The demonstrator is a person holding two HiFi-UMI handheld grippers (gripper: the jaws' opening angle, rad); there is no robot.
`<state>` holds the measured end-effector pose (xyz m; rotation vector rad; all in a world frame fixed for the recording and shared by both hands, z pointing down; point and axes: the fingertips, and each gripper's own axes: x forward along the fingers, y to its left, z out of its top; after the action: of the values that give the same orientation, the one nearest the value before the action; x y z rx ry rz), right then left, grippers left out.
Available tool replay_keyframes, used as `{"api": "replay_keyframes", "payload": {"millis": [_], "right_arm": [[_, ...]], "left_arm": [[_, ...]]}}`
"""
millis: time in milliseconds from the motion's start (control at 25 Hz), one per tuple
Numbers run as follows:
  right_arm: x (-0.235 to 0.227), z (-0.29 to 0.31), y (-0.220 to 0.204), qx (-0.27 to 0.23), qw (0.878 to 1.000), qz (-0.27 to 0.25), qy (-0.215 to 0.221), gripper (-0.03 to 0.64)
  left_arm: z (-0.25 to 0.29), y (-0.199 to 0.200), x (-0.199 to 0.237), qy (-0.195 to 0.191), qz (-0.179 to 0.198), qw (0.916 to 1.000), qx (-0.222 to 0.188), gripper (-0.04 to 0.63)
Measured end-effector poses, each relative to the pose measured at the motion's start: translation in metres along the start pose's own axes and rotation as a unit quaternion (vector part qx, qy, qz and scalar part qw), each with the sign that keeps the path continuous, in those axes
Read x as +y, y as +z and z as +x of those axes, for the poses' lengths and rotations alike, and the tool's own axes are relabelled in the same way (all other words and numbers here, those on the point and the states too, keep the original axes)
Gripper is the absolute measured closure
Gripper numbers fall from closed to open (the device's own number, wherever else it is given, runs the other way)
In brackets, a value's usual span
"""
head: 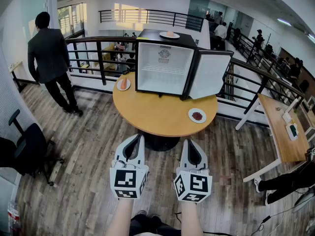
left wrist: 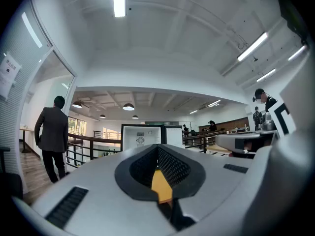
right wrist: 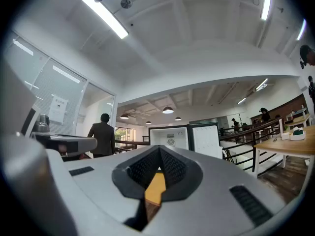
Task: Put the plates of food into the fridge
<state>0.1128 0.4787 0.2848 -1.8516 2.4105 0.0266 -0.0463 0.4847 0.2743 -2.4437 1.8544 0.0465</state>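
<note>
A small fridge [head: 165,65] stands open at the back of a round wooden table [head: 157,114], its door [head: 209,75] swung out to the right and its white inside bare. One plate with orange food [head: 123,84] lies at the table's left edge. A plate with red food [head: 197,115] lies at the right. A third plate [head: 169,34] rests on top of the fridge. My left gripper [head: 141,137] and right gripper [head: 187,142] hang side by side short of the table's near edge, both shut and holding nothing. Both point level at the fridge [left wrist: 142,137] [right wrist: 170,136].
A person in a dark suit [head: 49,58] stands at the left by the black railing [head: 93,58]. A black office chair [head: 27,151] is at the near left. A wooden desk [head: 280,132] stands at the right. The floor is wooden planks.
</note>
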Motion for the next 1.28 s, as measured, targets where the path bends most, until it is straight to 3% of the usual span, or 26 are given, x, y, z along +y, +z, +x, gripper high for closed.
{"api": "replay_keyframes", "payload": {"millis": [640, 880, 1280], "right_arm": [[-0.011, -0.002, -0.001, -0.009, 1.000, 0.010, -0.003, 0.603], [-0.043, -0.006, -0.012, -0.001, 0.999, 0.033, -0.014, 0.603], [-0.087, -0.012, -0.015, 0.002, 1.000, 0.022, -0.019, 0.603]], "left_arm": [[0.008, -0.008, -0.008, -0.009, -0.009, 0.9999, 0.011, 0.589], [0.021, -0.020, -0.033, -0.020, -0.017, 0.9995, 0.020, 0.589], [0.037, -0.022, -0.063, -0.007, -0.014, 0.9998, 0.013, 0.588]]}}
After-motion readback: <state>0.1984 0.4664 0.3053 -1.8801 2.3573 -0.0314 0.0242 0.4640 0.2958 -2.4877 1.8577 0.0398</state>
